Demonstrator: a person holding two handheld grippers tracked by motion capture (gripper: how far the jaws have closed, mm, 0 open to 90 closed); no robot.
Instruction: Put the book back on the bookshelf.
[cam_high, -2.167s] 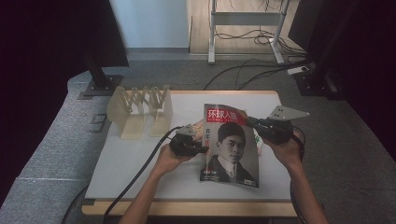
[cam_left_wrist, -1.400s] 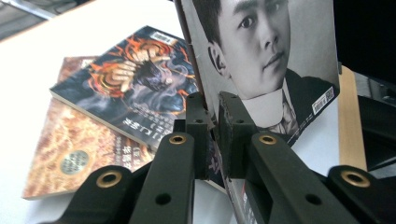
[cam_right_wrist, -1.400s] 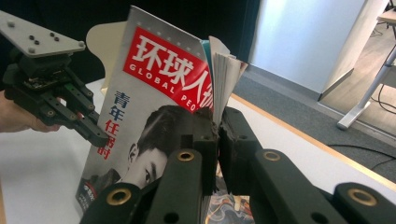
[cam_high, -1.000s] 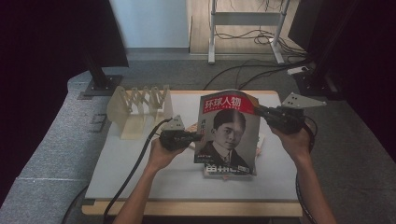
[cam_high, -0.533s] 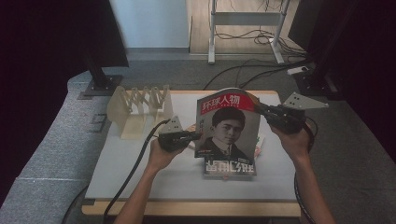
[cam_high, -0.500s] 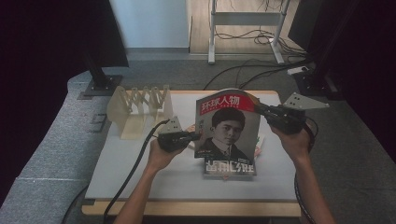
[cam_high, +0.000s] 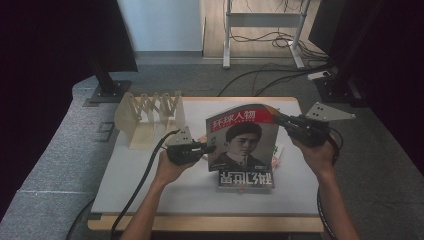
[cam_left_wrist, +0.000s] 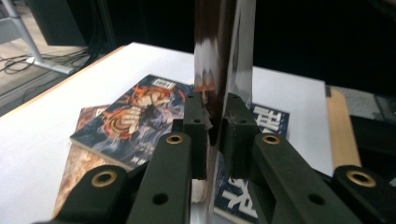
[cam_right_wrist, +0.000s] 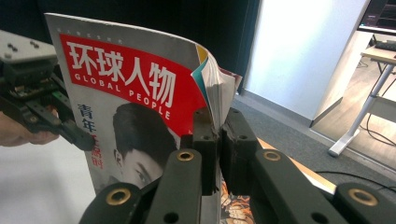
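While both hands are lifting the magazine upright off the desk, the left gripper is loosening its pinch slightly and the right gripper is clamping the top corner.

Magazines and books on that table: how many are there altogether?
4 that I can see: the portrait magazine held upright by both hand-held grippers, and three lying flat beneath it: a dark-blue one, a flame-cover comic and a brownish one underneath. More may be hidden.

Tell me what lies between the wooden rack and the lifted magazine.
Bare white table, apart from the left gripper reaching across to the magazine from near the rack; high view.
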